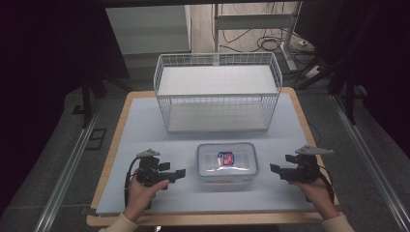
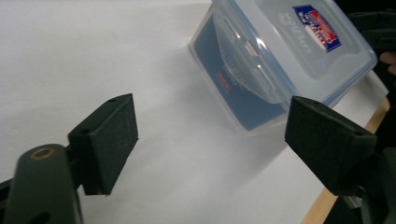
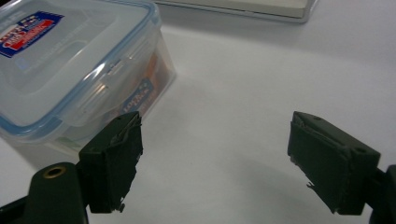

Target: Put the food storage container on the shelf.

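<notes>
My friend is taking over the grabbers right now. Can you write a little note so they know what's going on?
Left gripper: open, holding nothing, just left of the plastic box.
Right gripper: open, holding nothing, to the box's right.
Box: lid on, sitting on the white mat between the two grippers, in front of the wire basket.
Done: nothing certain; the box is on the mat, not in the basket.
Left: probably grab the box from both sides.

A clear plastic food container (image 1: 226,163) sits flat and upright on the worktop, near the front edge and about midway between left and right, its long sides running left to right. Its see-through lid with a blue rim seal is on, side clasps folded down. A red-and-blue label (image 1: 226,158) marks the lid's middle. Orange and blue contents show through the walls.
</notes>
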A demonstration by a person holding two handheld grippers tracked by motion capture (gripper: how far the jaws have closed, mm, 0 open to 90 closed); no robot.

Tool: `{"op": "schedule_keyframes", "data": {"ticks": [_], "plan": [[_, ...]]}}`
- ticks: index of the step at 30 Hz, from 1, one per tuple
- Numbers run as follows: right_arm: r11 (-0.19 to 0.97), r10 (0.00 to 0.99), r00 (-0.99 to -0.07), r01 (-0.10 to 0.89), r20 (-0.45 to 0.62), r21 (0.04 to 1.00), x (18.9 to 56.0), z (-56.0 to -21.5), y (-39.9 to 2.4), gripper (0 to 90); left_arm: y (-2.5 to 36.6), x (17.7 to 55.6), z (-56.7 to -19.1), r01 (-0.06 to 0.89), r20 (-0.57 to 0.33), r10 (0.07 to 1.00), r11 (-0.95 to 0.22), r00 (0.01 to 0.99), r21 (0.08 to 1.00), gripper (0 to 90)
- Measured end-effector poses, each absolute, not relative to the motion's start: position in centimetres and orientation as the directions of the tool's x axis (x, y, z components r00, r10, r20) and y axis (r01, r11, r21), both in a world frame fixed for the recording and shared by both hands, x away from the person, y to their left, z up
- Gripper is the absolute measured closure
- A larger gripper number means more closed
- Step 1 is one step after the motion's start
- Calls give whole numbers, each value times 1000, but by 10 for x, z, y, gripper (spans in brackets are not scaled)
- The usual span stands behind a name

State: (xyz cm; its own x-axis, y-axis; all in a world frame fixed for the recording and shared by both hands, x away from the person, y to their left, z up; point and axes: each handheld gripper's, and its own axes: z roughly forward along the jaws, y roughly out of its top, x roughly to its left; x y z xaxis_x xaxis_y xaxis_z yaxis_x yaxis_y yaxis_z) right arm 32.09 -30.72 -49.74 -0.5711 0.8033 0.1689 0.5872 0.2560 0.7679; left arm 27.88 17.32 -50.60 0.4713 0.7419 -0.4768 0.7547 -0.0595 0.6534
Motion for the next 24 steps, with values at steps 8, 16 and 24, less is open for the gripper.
{"op": "schedule_keyframes", "data": {"ticks": [8, 16, 24], "plan": [[254, 750, -622, 586, 226, 770, 322, -489, -299, 182, 164, 294, -501, 758, -511, 709, -49, 485, 651, 158], [249, 690, -666, 587, 284, 770, 326, -479, -283, 166, 153, 312, -504, 784, -582, 656, -24, 481, 620, 145], [255, 634, -687, 619, 354, 743, 334, -479, -264, 141, 135, 326, -510, 807, -621, 612, -47, 489, 589, 145]]}}
